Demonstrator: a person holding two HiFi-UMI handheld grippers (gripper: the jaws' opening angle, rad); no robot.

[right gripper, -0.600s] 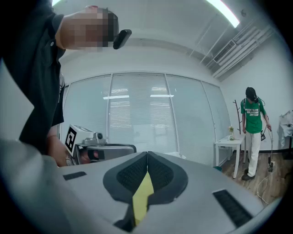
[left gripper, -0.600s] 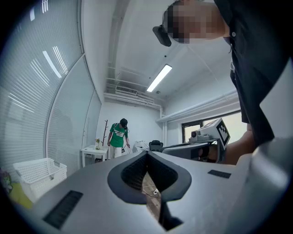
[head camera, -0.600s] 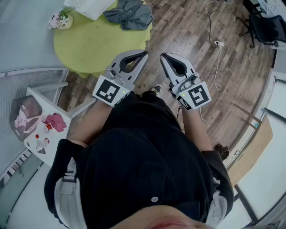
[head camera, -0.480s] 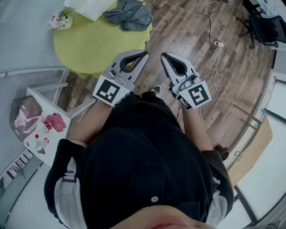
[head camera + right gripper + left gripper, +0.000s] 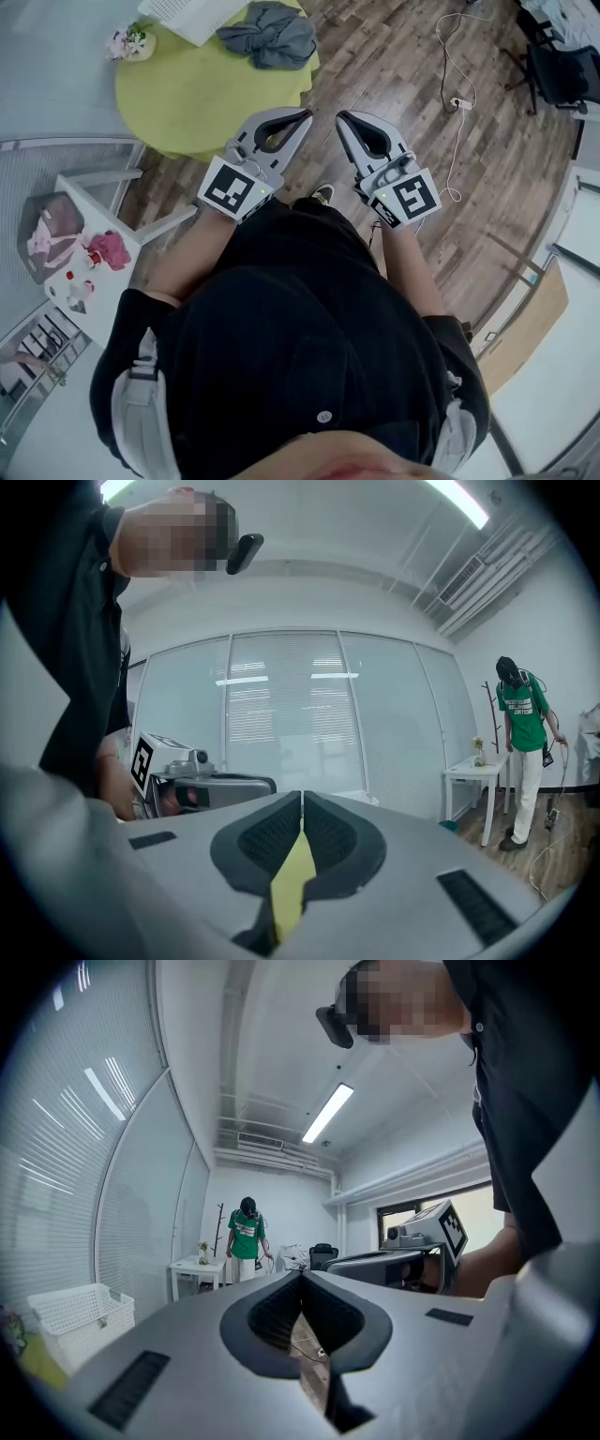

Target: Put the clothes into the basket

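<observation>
- Step: pre-grasp approach, nothing picked yet.
- left gripper point(image 5: 302, 116): jaws together, nothing between them; held level in front of the person's body.
- right gripper point(image 5: 343, 118): same, jaws closed and empty. The yellow strip visible behind its tips is only the surface beyond.
- Clothes: one grey garment point(image 5: 269, 34) lies bunched on the round lime-green surface point(image 5: 202, 94). Can't tell whether that is a rug or a low table.
- white basket point(image 5: 192, 13) sits just beside the garment at the far edge and is cut off by the frame. It also shows at the left of the left gripper view.
- Both grippers are well apart from the garment.
- Next, by my read: move forward, tilt one gripper down, open its jaws, clamp a fold of the garment, lift it, and make the short carry to the basket.
</observation>
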